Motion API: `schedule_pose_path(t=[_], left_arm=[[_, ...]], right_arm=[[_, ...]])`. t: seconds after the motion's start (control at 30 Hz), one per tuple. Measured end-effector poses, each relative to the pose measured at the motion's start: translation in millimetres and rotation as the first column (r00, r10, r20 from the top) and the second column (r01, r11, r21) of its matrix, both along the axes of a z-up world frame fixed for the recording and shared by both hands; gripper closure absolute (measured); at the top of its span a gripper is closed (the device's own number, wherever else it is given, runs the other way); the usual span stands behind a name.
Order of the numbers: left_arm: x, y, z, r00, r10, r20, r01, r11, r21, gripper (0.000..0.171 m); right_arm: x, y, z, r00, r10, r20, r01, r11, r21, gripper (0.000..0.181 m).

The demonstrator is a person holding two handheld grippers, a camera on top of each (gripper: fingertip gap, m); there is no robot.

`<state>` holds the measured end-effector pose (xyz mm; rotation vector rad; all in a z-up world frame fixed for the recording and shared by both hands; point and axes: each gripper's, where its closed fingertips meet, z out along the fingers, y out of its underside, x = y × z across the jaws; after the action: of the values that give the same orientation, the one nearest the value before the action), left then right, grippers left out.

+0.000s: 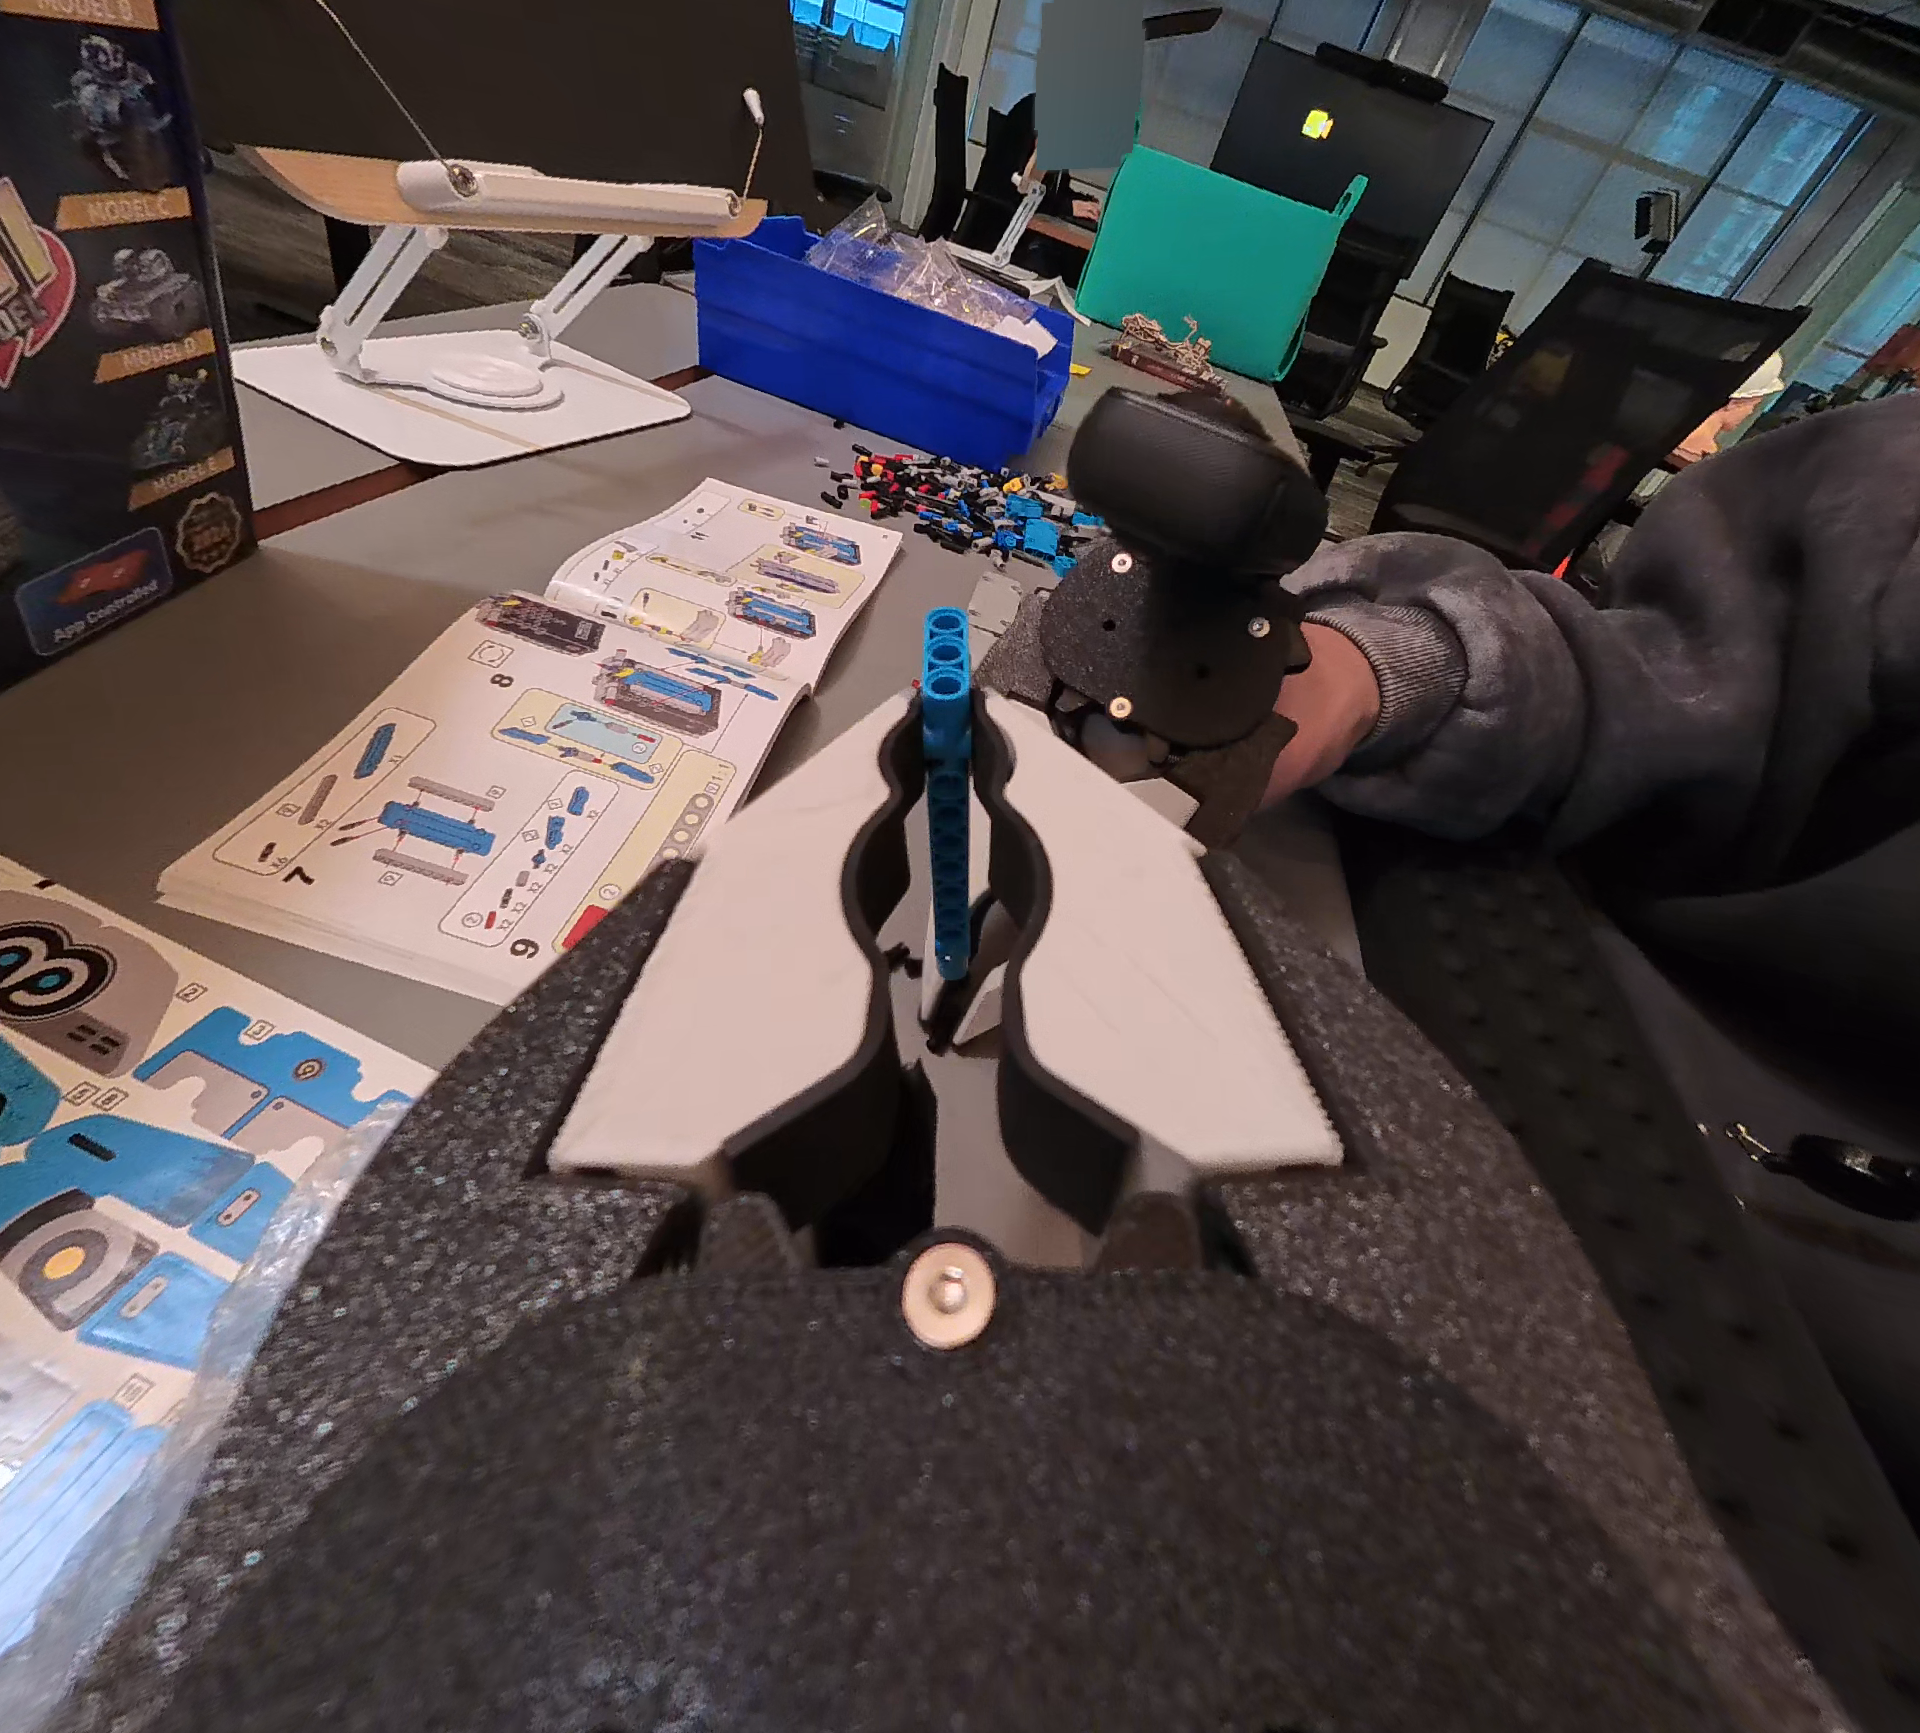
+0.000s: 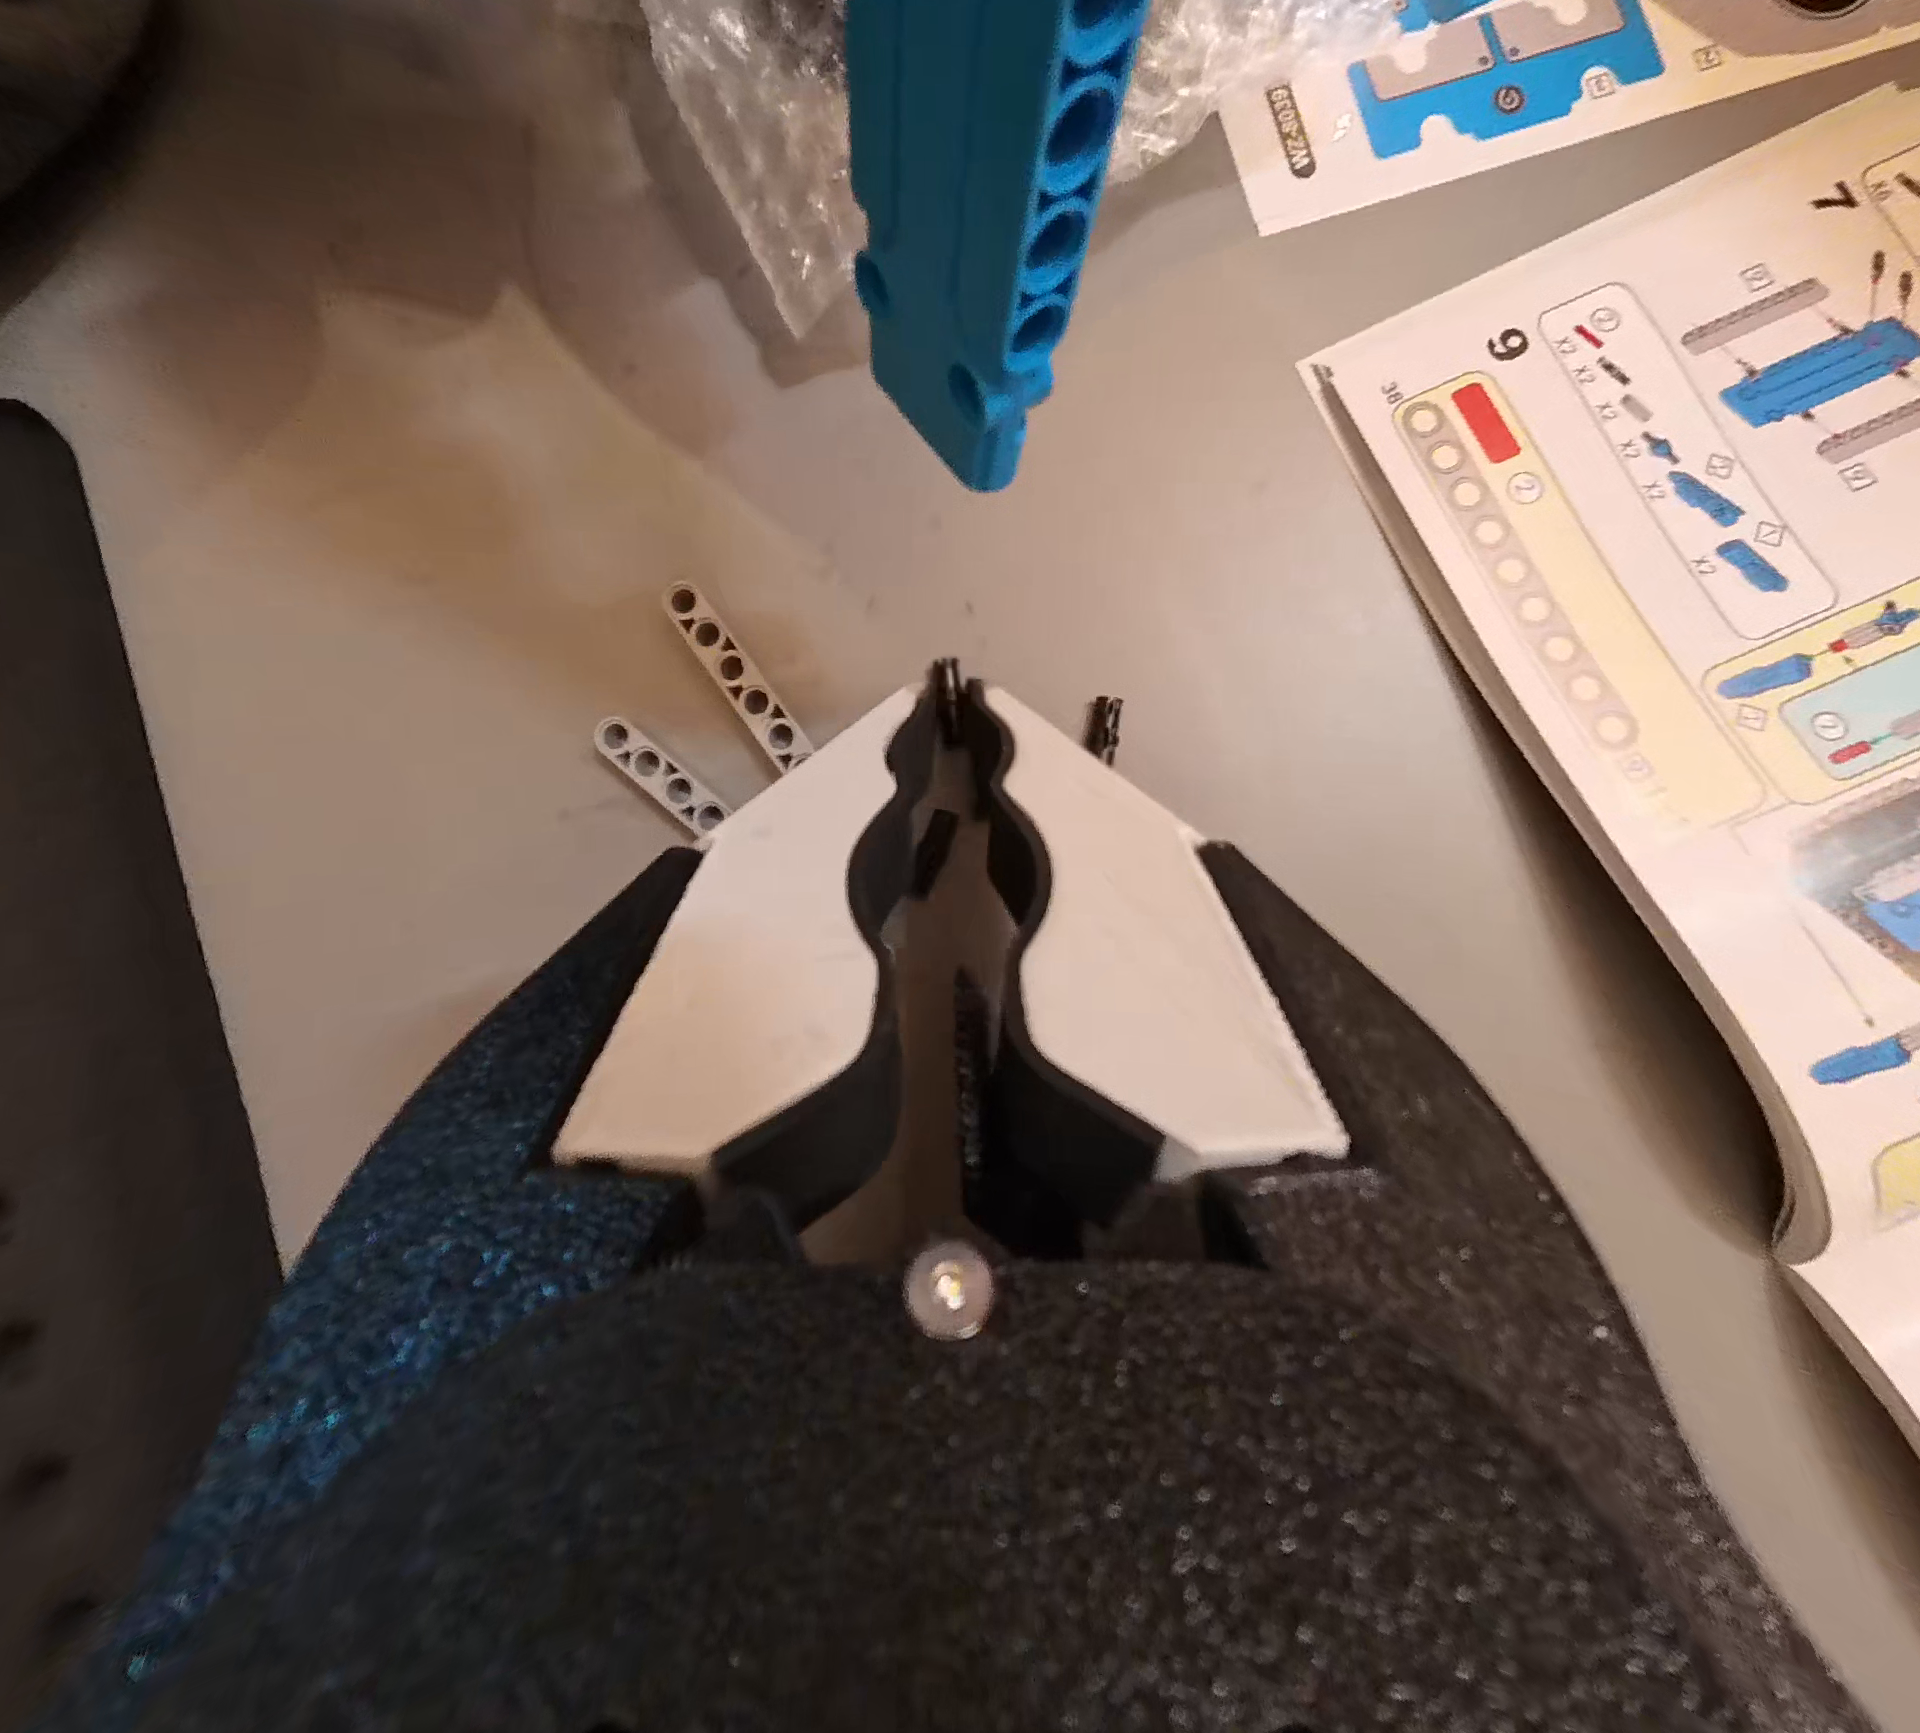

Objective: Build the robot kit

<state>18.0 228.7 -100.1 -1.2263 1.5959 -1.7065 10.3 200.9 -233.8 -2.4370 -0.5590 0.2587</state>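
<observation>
My left gripper point(image 1: 948, 712) is shut on a long blue beam with holes point(image 1: 947, 655), held upright above the grey table. The beam also hangs into the right wrist view point(image 2: 987, 125) from the top. My right gripper point(image 2: 948, 696) is shut on a small black pin point(image 2: 945, 681), just below the beam's lower end. Its black housing point(image 1: 1164, 644) shows beyond the beam, held by a hand in a grey sleeve point(image 1: 1558, 675). Two grey beams point(image 2: 732, 675) and another black pin point(image 2: 1103, 727) lie on the table by the right fingertips.
An open instruction booklet point(image 1: 540, 727) and a sticker sheet point(image 1: 156, 1143) lie on the left. A pile of small parts point(image 1: 956, 504) sits before a blue bin point(image 1: 873, 353). A white stand point(image 1: 468, 229) and a printed box point(image 1: 104, 281) stand behind. Crumpled clear plastic point(image 2: 727, 73) lies nearby. The grippers' ends are close to 12 cm from one another.
</observation>
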Motion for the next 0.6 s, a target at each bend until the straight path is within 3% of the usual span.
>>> schedule_pose_path(t=[0.4,0.5,0.6], left_arm=[[2.9,-2.2,-10.8,0.999,-0.011,-0.037,0.011,1.0,-0.001,0.165],[4.0,-2.4,-12.8,0.999,-0.001,-0.043,0.001,1.0,0.015,0.165],[6.3,-3.0,-16.0,0.999,0.02,-0.045,-0.018,0.999,0.051,0.166]], right_arm=[[2.0,-0.4,2.8,0.997,0.005,0.075,-0.009,0.999,0.051,0.177],[3.7,2.2,22.8,0.998,-0.006,0.062,-0.003,0.991,0.134,0.178],[11.7,7.2,59.5,0.998,-0.031,-0.06,0.046,0.963,0.264,0.177]])
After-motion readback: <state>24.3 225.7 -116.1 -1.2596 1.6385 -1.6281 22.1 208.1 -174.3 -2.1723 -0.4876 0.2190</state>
